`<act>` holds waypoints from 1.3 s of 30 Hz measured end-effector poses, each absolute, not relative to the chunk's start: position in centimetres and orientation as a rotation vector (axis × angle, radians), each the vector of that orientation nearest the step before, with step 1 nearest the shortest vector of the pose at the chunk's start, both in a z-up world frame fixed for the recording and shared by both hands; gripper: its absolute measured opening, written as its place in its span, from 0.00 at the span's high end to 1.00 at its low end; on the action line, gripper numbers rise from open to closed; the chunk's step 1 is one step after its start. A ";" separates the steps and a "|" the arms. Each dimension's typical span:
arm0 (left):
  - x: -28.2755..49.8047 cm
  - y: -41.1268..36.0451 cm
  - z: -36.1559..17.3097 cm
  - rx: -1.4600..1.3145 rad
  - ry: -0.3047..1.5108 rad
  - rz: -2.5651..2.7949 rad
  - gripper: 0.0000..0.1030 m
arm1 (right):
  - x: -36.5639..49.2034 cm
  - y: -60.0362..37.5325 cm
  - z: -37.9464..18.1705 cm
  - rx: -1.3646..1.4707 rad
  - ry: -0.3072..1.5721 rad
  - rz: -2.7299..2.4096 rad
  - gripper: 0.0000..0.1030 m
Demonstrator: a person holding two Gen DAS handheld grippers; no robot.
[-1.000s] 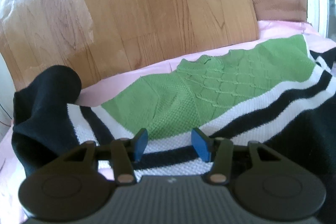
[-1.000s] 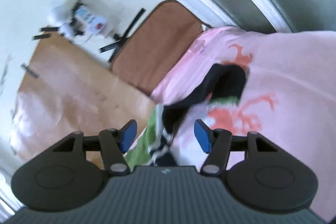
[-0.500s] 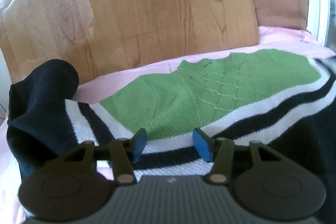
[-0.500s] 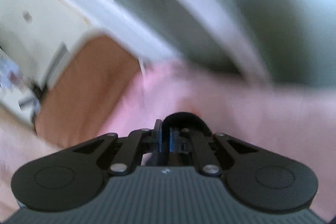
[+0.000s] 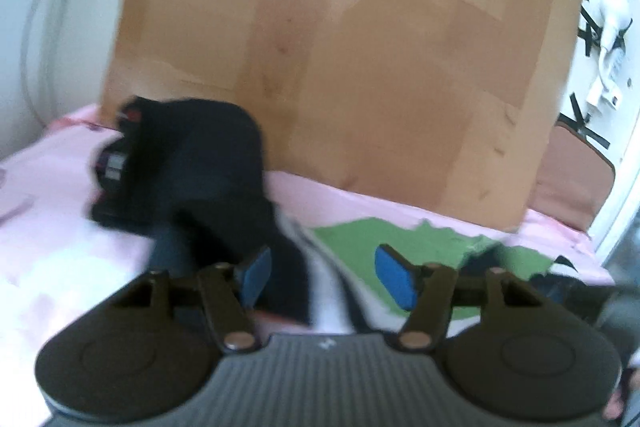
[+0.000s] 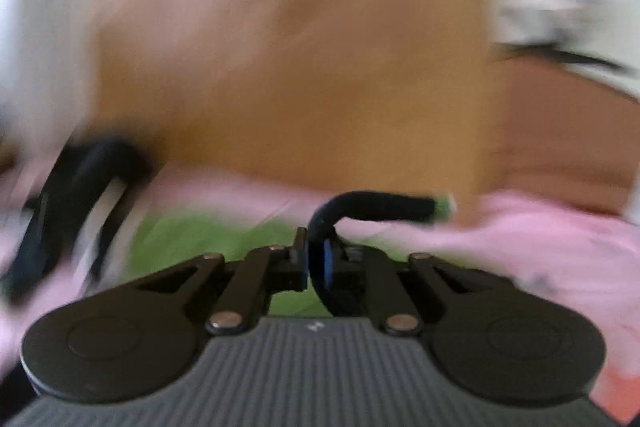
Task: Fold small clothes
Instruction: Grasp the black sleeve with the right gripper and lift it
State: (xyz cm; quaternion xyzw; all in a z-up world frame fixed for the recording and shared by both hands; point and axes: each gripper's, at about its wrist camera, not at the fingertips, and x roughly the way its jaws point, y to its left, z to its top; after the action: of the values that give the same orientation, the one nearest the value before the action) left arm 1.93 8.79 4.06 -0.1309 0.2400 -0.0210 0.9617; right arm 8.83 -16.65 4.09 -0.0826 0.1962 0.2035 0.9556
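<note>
While your right hand-held gripper pinches a black edge of the sweater between jaws that are easing apart, the knit trails blurred across the pink bed. Your left hand-held gripper is spread and still widening, nothing pressed by its pads, above the green, white and black knit near the bed's headboard edge.

Motion blur smears the whole right-wrist view; the sweater is only green streaks (far-left black shape unreadable). The sweater's right part leaves the left-wrist frame.
</note>
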 end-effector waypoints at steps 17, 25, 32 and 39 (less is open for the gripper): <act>-2.8 16.9 3.8 -0.377 0.286 0.095 0.28 | 7.1 -12.8 2.6 -0.132 0.597 0.425 0.52; -3.6 20.8 3.4 -0.534 0.228 0.196 0.28 | 0.4 -2.5 6.0 -0.268 0.469 0.789 0.52; -3.3 21.6 2.9 -0.570 0.254 0.216 0.28 | -2.9 6.2 1.1 -0.581 0.463 0.897 0.59; -3.4 23.2 2.2 -0.648 0.268 0.270 0.28 | -1.2 6.9 7.9 -0.430 0.416 0.906 0.93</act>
State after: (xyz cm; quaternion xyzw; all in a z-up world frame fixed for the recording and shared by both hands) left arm -3.36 23.18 2.21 -0.3166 0.1308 0.1318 0.9302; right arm -1.20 6.92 7.95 -0.2045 0.1981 0.4309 0.8563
